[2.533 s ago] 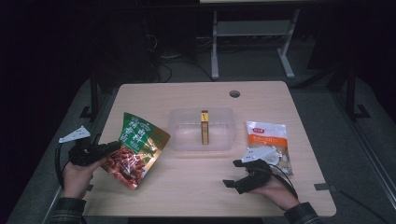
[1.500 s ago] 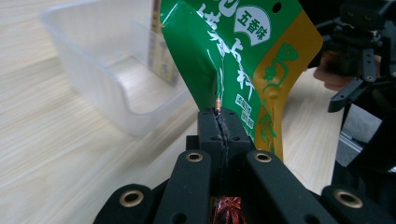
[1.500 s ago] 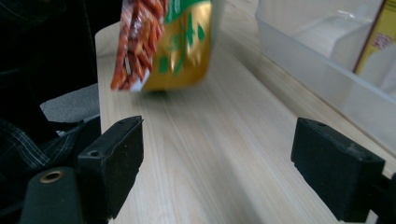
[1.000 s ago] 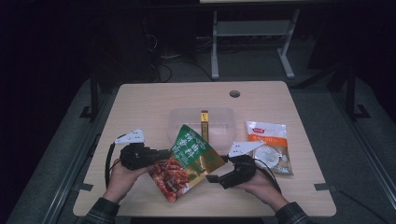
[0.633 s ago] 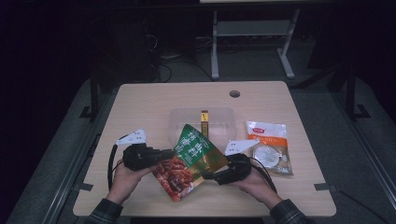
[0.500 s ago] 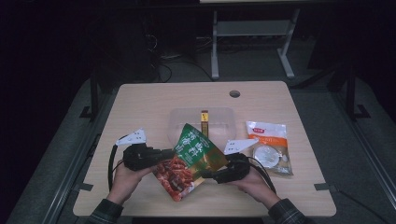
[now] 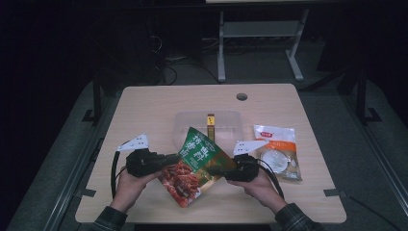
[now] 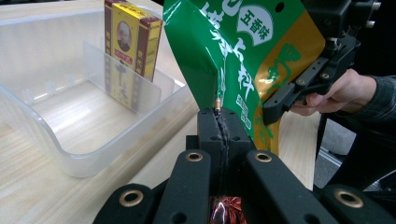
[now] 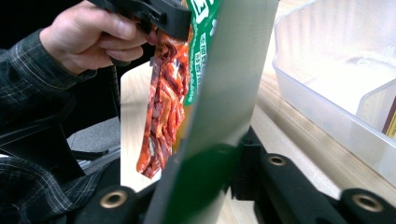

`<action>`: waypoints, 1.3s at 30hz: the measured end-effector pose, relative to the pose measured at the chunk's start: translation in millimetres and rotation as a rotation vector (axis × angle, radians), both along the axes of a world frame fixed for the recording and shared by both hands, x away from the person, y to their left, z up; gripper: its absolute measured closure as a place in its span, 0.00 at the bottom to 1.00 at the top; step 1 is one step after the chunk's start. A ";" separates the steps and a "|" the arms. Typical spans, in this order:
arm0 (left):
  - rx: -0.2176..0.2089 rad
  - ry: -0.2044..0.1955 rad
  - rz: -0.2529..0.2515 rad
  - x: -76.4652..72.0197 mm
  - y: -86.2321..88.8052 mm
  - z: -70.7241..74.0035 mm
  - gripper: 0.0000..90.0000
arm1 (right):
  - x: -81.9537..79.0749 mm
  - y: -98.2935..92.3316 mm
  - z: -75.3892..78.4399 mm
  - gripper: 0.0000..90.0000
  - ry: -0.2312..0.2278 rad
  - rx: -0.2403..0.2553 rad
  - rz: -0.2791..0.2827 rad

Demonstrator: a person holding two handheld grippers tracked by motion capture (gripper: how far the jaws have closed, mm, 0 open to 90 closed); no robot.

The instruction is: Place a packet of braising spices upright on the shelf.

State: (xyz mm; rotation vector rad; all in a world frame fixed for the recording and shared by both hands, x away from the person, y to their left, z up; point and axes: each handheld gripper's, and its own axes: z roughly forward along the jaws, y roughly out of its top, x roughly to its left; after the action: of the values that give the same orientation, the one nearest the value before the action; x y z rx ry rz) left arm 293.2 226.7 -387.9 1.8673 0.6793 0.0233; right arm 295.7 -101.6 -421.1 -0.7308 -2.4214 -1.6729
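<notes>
The left tongs (image 7: 166,161) pinch one edge of the green and red snack bag (image 7: 195,166). The right tongs (image 7: 216,169) have just been closing and now pinch its other edge. The bag hangs between them, above the surface (image 7: 154,103). Behind it sits a clear tub (image 7: 185,125) with a yellow box (image 7: 210,126) standing inside. A white packet (image 7: 279,149) lies beside the right hand.

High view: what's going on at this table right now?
A person holds a green and red foil snack bag off the light wooden table between two grippers. The left gripper is clamped on one edge; the right gripper has just been closing its jaws on the opposite edge. Behind the bag sits a clear plastic divided bin with a yellow and maroon box standing in it. A white and orange packet lies to the right.
</notes>
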 end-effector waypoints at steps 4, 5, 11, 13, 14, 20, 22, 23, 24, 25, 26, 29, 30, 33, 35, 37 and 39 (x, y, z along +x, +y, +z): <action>0.004 0.006 -0.006 -0.9 -2.2 -2.6 0.99 | 1.4 -3.8 1.8 0.97 0.009 0.006 -0.001; 0.009 0.008 -0.011 -1.4 -2.9 -3.1 0.99 | 2.4 -5.1 2.1 0.98 0.007 0.008 0.001; 0.027 0.019 -0.020 -2.8 -5.6 -8.7 0.99 | 5.9 -11.1 6.5 0.99 -0.002 0.008 -0.006; 0.030 0.027 -0.019 -3.3 -6.0 -10.8 0.99 | 7.7 -12.3 9.7 0.99 -0.009 0.008 -0.003; 0.041 0.026 -0.022 -3.2 -5.9 -11.7 0.99 | 8.4 -12.6 11.0 1.00 -0.010 0.009 -0.002; 0.072 0.013 -0.012 -3.2 -6.0 -13.9 0.96 | 11.7 -11.9 19.1 1.00 -0.032 -0.004 0.018; 0.097 -0.007 0.000 -3.2 -5.7 -14.1 0.93 | 11.5 -11.8 20.1 1.00 -0.040 -0.006 0.023; 0.123 -0.028 0.033 -4.3 -4.7 -13.6 0.90 | 11.3 -12.1 20.7 1.00 -0.043 -0.010 0.027; 0.132 -0.033 0.040 -3.8 -2.4 -13.2 0.89 | 11.0 -12.5 21.7 1.00 -0.046 -0.014 0.033; 0.109 -0.021 0.033 -2.9 1.1 -13.4 0.90 | 10.9 -13.0 22.3 1.00 -0.047 -0.018 0.034; 0.105 -0.021 0.041 -2.5 4.4 -12.9 0.86 | 11.4 -13.6 22.9 1.00 -0.054 -0.012 0.036; 0.124 -0.045 0.069 -3.8 13.8 -11.8 0.73 | 10.9 -13.9 25.4 1.00 -0.064 -0.010 0.043; 0.129 -0.042 0.074 -4.3 17.4 -11.7 0.69 | 10.9 -14.0 26.4 1.00 -0.068 -0.014 0.045; 0.125 -0.026 0.084 -6.4 28.2 -14.1 0.58 | 11.5 -14.0 28.6 1.00 -0.068 -0.009 0.063; 0.129 -0.014 0.087 -8.4 34.3 -16.6 0.52 | 11.5 -13.1 30.3 1.00 -0.074 -0.015 0.071; 0.142 -0.003 0.082 -11.0 38.0 -19.3 0.48 | 11.9 -12.6 32.5 1.00 -0.076 -0.020 0.069; 0.148 -0.002 0.083 -13.6 39.5 -22.8 0.44 | 12.8 -12.5 34.8 1.00 -0.068 -0.015 0.069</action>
State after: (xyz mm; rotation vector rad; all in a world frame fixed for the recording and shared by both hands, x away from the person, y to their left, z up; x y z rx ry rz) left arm 279.6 266.2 -410.6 1.9788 0.7710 0.1320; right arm 308.4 -114.0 -386.3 -0.5944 -2.4772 -1.6823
